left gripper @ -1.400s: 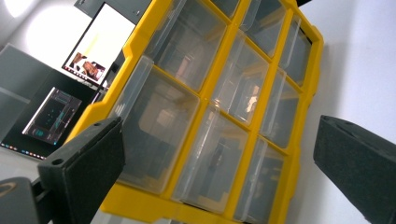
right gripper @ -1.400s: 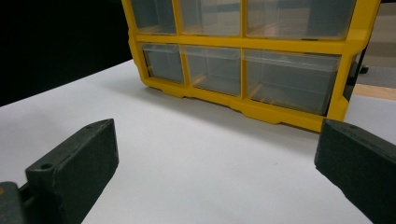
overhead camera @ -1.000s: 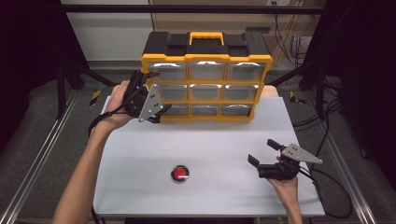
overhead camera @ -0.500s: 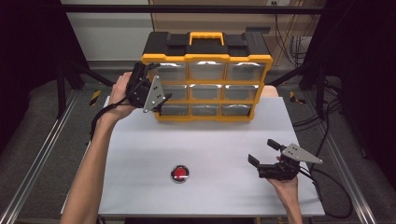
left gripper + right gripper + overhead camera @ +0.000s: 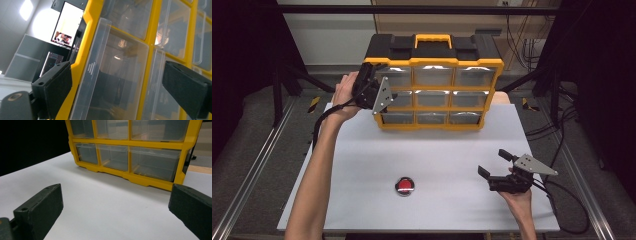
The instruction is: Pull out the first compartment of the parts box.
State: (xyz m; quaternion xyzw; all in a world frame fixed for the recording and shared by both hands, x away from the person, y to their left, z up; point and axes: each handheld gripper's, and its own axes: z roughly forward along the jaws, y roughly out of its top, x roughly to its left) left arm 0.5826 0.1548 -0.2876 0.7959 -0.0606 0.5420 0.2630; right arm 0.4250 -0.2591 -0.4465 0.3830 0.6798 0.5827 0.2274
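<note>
A yellow and black organizer [image 5: 434, 89] with clear drawers stands at the back of the white table [image 5: 362, 165]. My left gripper [image 5: 379, 91] is raised against its left column, open. In the left gripper view, the left gripper [image 5: 120, 92] has a clear drawer front [image 5: 117, 72] between its wide-apart jaws, and I cannot tell whether they touch it. A small red round object [image 5: 404, 186] lies near the table's front middle. My right gripper [image 5: 494, 163] hovers low at the front right, open and empty. In the right gripper view, the right gripper [image 5: 116, 212] faces the organizer's bottom row [image 5: 130, 157].
Cables [image 5: 562, 200] trail off the table's right side, and another cable [image 5: 319, 125] hangs from the left gripper. Metal rails [image 5: 257, 170] run along both sides of the table. The person's left forearm [image 5: 317, 180] crosses the table's left part.
My left gripper has risen and moved slightly right along the organizer's left column, from the lower drawers to the upper ones. The right gripper and red object have stayed put.
</note>
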